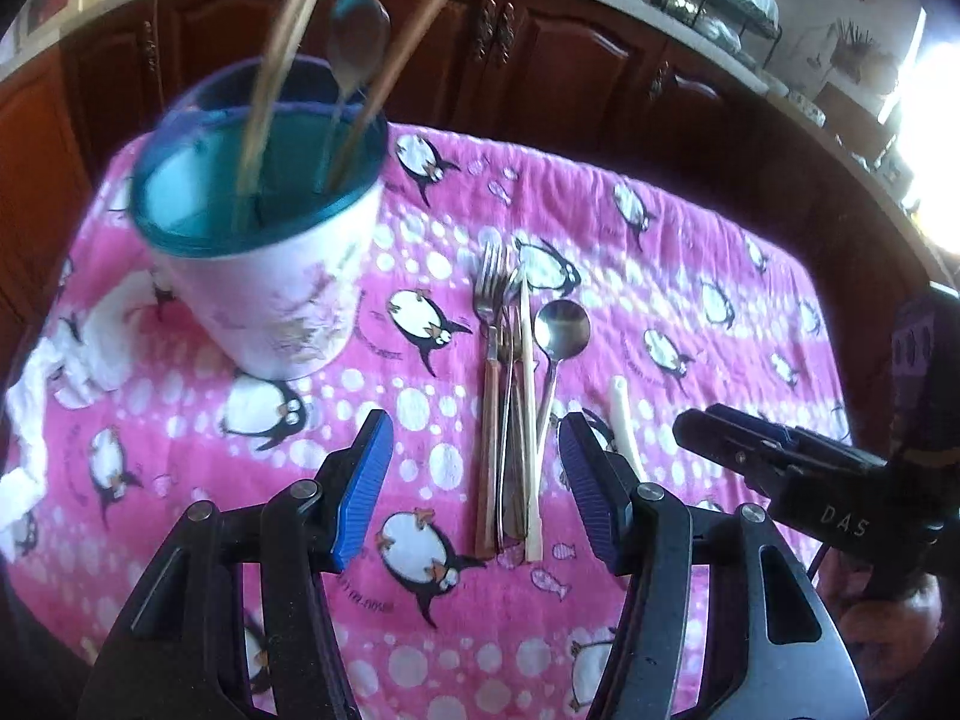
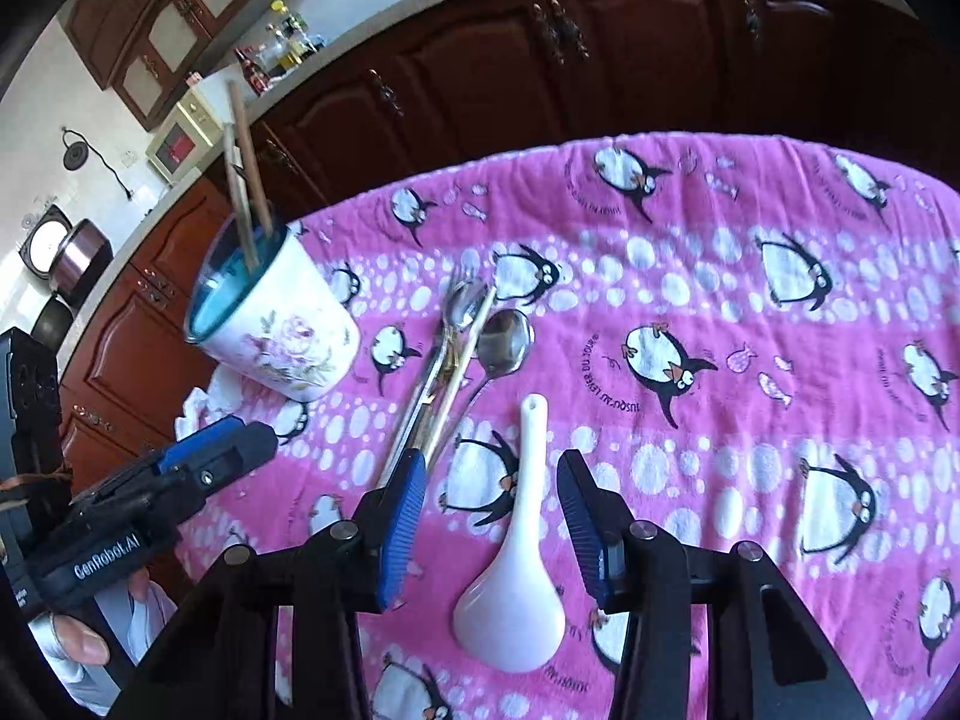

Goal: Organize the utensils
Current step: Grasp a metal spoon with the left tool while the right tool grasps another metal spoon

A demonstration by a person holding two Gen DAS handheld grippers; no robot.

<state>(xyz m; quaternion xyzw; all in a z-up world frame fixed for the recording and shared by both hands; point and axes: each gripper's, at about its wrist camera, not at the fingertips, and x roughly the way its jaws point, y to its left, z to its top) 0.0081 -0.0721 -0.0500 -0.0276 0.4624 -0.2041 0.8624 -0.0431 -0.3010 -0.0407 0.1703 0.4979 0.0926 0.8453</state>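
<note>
A fork [image 1: 492,294], a metal spoon [image 1: 561,327], a pale chopstick [image 1: 528,420] and other cutlery lie side by side on the pink penguin cloth [image 1: 690,276]. My left gripper [image 1: 474,426] hovers over their handles, jaws wide open and not touching them. A white floral cup [image 1: 270,300] with a teal inside holds chopsticks and a spoon at the far left. In the right wrist view a white ceramic spoon [image 2: 516,606] lies between the pads of my open right gripper [image 2: 492,465], which stand clear of it. The metal spoon [image 2: 507,342] and cup [image 2: 288,342] lie beyond.
A crumpled white cloth [image 1: 54,396] lies at the table's left edge, beside the cup. Dark wooden cabinets [image 2: 540,72] and a cluttered counter run behind the table. The left gripper [image 2: 240,438] and a hand [image 2: 78,642] show at the lower left of the right wrist view.
</note>
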